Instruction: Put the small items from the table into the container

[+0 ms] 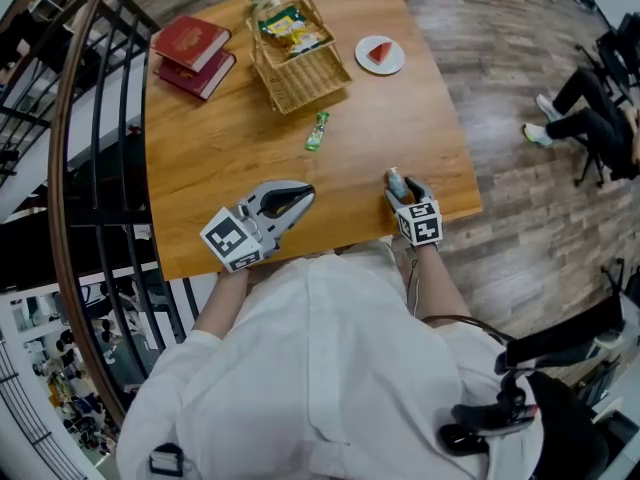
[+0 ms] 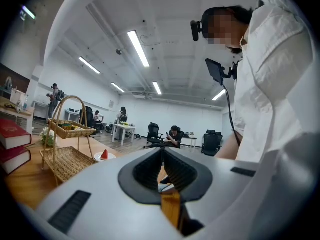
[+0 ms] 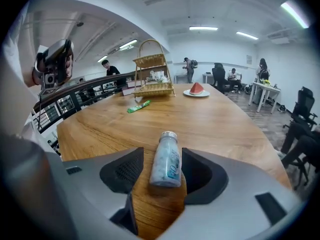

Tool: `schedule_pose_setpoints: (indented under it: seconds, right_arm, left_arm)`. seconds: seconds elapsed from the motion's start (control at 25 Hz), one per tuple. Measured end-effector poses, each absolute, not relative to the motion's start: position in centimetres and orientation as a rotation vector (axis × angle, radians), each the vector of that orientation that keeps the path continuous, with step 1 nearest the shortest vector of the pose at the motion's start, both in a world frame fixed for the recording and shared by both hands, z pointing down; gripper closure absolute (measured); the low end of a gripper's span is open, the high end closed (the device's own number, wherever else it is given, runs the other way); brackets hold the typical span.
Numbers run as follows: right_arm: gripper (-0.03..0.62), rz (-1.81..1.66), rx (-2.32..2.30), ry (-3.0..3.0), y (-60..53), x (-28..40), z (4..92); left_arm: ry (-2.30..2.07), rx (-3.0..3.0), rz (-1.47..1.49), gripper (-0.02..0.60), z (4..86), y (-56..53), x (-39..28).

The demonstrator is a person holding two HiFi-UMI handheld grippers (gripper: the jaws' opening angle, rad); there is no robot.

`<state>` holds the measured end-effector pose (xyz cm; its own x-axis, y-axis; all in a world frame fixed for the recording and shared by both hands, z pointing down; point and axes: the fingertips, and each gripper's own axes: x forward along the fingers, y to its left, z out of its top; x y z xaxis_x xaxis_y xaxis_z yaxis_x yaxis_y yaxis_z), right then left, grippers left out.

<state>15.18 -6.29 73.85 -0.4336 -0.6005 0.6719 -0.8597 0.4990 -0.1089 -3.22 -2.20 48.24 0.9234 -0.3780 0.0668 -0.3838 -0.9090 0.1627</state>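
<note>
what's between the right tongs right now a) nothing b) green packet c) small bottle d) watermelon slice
c: the small bottle lies on the table between the right tongs, whose jaws stand apart on either side of it and are not clamped on it.

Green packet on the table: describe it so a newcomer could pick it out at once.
On the wooden table, find the wicker basket at the far side. Just in front of it, on the near side, the green packet lies alone on bare wood. It is the only slim green item on the tabletop; the small bottle near the edge is pale and round.
</note>
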Motion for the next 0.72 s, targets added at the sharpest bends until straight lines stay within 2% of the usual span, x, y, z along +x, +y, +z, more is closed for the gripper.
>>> schedule_pose_setpoints:
  seconds: [0.72]
  right_arm:
    - [0.387,0.624,1.153,-2.095,-5.9,15.9,75.7]
  left_arm:
    - [-0.607,2.906,0.039,0.574,48.1,-2.9,-3.5]
